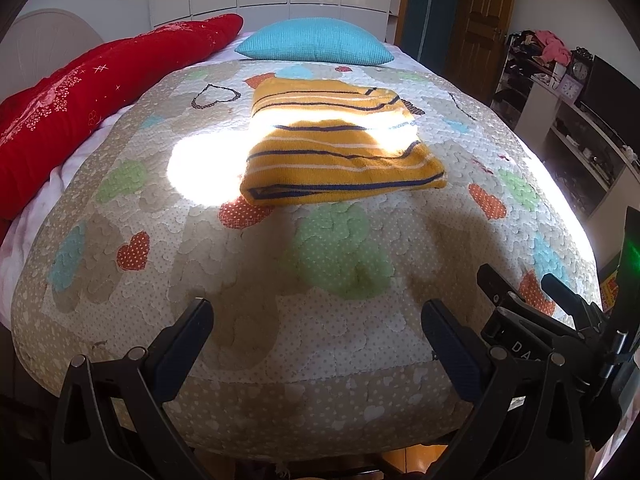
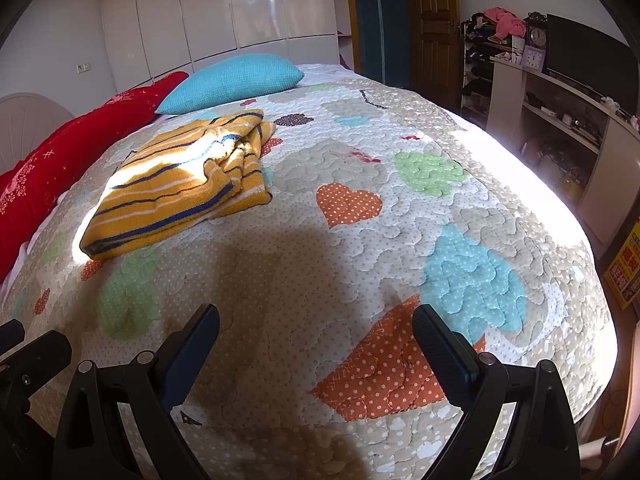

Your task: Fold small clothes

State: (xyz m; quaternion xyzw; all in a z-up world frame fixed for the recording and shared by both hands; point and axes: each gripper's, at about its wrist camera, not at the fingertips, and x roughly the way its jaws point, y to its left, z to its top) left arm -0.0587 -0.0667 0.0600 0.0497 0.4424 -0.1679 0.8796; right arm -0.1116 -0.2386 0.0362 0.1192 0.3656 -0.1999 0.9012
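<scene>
**Folded striped garment on a quilted bed, both grippers empty**

Left wrist view: the left gripper (image 1: pixel 318 316) sits at 6 o'clock, its two black fingers (image 1: pixel 184 344) spread wide with nothing between them, over the near edge of the heart-patterned quilt (image 1: pixel 340 248). The yellow striped garment (image 1: pixel 340 144) lies folded into a compact rectangle at the centre of the view, toward 12 o'clock from the gripper and well apart from it; a patch of sunlight crosses its middle. Beyond it, at 12 o'clock, rests a turquoise pillow (image 1: pixel 314 42). A red blanket (image 1: pixel 100 92) runs along the bed's edge from 9 to 11 o'clock. At 4 o'clock part of the right gripper (image 1: pixel 532 312) shows, just beside the left one. Shelving (image 1: pixel 572 128) carrying a clock stands at 2 o'clock.

Right wrist view: the right gripper (image 2: pixel 316 322) occupies 6 o'clock, jaws likewise spread apart and holding nothing, above an orange heart patch of the quilt (image 2: pixel 400 208). The garment (image 2: pixel 180 184) lies at 10 o'clock, its layered folded edges facing the camera's right. The pillow (image 2: pixel 236 80) is at 11 o'clock, touching or just beside the garment's far end; which of the two cannot be told. The red blanket (image 2: pixel 60 164) lies at 9 to 10 o'clock, and the shelving (image 2: pixel 560 112) at 2 o'clock.
</scene>
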